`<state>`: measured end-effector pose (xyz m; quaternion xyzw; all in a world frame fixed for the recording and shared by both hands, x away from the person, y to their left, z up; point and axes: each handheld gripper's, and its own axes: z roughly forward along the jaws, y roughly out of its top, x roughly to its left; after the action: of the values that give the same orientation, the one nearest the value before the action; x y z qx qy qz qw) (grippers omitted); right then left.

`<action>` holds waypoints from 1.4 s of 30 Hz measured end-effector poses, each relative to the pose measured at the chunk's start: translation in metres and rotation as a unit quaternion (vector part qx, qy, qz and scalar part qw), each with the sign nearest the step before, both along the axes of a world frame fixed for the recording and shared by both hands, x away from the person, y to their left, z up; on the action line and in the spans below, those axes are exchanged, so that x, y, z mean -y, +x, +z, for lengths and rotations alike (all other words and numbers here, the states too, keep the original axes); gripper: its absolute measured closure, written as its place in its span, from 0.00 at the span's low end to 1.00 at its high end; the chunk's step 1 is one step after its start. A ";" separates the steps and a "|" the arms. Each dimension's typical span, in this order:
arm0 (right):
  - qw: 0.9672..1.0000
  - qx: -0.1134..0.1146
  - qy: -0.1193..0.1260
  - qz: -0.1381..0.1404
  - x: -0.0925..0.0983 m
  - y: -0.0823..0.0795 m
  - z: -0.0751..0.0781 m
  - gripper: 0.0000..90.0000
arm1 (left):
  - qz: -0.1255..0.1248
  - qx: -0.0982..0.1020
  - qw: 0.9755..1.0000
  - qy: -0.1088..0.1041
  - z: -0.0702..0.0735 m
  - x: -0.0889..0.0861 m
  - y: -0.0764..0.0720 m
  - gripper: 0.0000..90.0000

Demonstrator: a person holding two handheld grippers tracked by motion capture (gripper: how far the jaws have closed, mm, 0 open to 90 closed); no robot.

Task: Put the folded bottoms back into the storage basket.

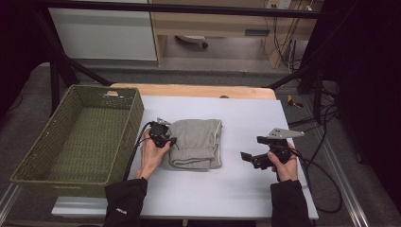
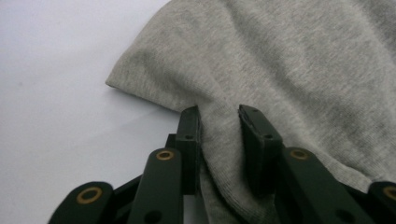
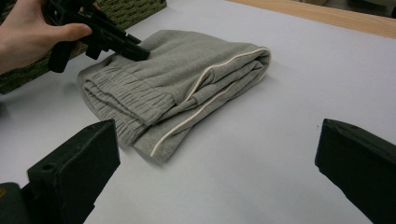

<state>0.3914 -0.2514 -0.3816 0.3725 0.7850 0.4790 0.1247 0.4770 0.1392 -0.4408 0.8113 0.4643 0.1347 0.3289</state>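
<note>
Closest to the camera in the high view you've got the person's two black sleeves coming in from the bottom edge, one hand on each tool. The right tongs [image 1: 249, 158] sit on the person's right side of the bench [image 1: 246, 189], well apart from the clothing, and the jaws are spread wide. In the right gripper view you can see both black jaws far apart at the bottom corners with nothing between them but bare white surface. The grey three-cornered plate [image 1: 285, 134] sits on top of that tool, and its cable [image 1: 326, 189] trails off the right edge of the bench.

A bit further in, the left tongs [image 1: 171, 140] are at the left edge of the folded grey sweatpants [image 1: 196, 143], which lie around the middle of the bench. The left gripper view shows it best: a fold of the grey fabric [image 2: 289, 70] is pinched up between the two jaws, which are narrowed down onto it. From the right gripper view you can make out the ribbed waistband [image 3: 126, 100] and a white piping line [image 3: 219, 70] running along the fold.

Off to the left, just beside the bench, there's a green woven basket [image 1: 127, 120]. Past the far edge of the bench is a strip of wood [image 1: 198, 91], then floor and a jumble of cables at the back.
</note>
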 end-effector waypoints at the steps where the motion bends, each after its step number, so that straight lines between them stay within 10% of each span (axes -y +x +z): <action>1: 1.000 0.000 0.000 0.000 0.000 0.000 0.000 0.01 | 0.000 0.000 1.000 0.000 0.000 0.000 0.000 0.79; 42: 0.998 -0.021 -0.016 -0.059 -0.063 0.052 -0.007 0.01 | -0.021 0.004 1.000 -0.005 -0.002 -0.002 0.001 0.83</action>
<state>0.4432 -0.1884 -0.3888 0.4262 0.7713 0.4507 0.1424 0.4782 0.1408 -0.4432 0.8187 0.4463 0.1284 0.3378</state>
